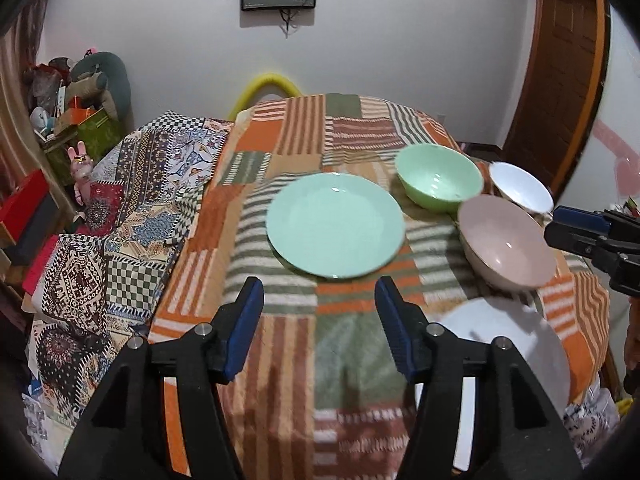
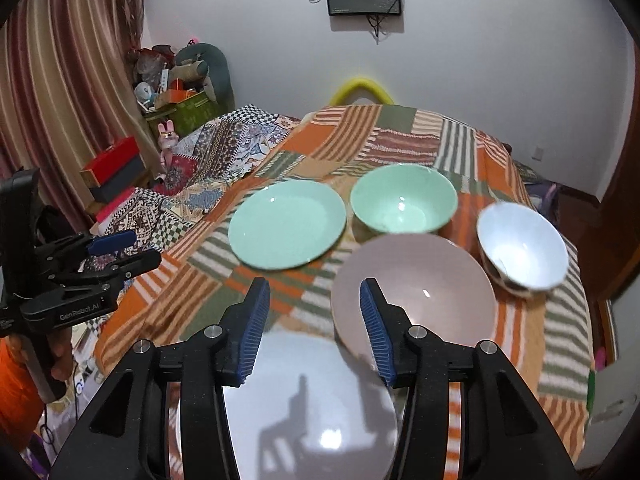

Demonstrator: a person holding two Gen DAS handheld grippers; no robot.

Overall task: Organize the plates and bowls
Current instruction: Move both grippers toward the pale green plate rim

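Note:
On the striped patchwork blanket lie a mint green plate [image 1: 335, 225] [image 2: 287, 224], a green bowl [image 1: 439, 177] [image 2: 404, 199], a pink bowl [image 1: 506, 241] [image 2: 424, 292], a white bowl [image 1: 520, 186] [image 2: 522, 245] and a white plate [image 1: 516, 344] [image 2: 304, 408] nearest the front edge. My left gripper [image 1: 319, 292] hovers open above the blanket just in front of the green plate, nothing between its blue pads. My right gripper [image 2: 315, 294] hangs open over the white plate, its right finger in front of the pink bowl's near rim; nothing is held.
The blanket-covered table [image 1: 280, 360] drops off at the left onto patterned cloths [image 1: 120, 208]. Boxes and stuffed toys [image 1: 80, 96] crowd the back-left corner by a curtain. A yellow hoop [image 1: 266, 86] stands behind the table; a wooden door [image 1: 560, 80] is at the right.

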